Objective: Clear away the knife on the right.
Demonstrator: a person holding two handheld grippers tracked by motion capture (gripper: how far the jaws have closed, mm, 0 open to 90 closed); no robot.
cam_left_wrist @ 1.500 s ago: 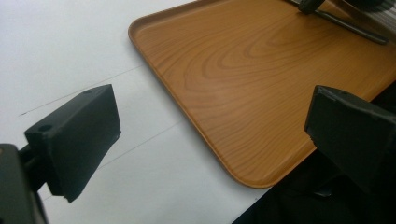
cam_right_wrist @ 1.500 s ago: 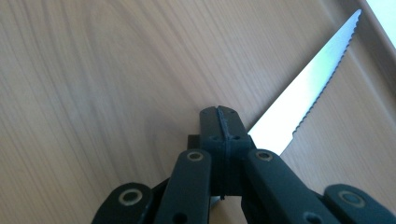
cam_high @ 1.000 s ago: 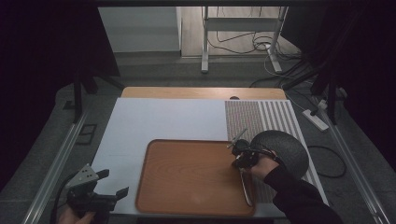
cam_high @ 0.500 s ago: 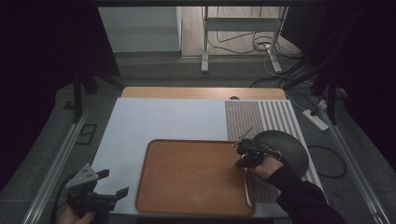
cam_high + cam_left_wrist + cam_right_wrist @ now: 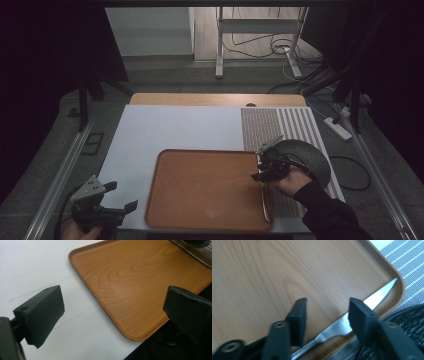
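Observation:
A wooden tray (image 5: 200, 190) lies on the white mat near the table's front edge. A steel knife (image 5: 265, 206) rests flat along the tray's right rim, its serrated blade (image 5: 374, 298) pointing to the far corner. My right gripper (image 5: 260, 171) hovers just above the knife; its jaws have just been opening and stand apart over the blade (image 5: 328, 308), not pressing it. My left gripper (image 5: 121, 196) stays at the front left corner, open and empty (image 5: 115, 312), facing the tray's (image 5: 130, 277) near corner.
A dark grey round dish (image 5: 306, 156) sits on the striped placemat (image 5: 282, 125) just right of the tray, behind my right hand. The white mat (image 5: 175, 125) spreads to the left and back. Cables and a table leg lie on the floor beyond.
The right gripper's jaws have opened and let go of the knife, and the hand has lifted a little. The left gripper has not moved.

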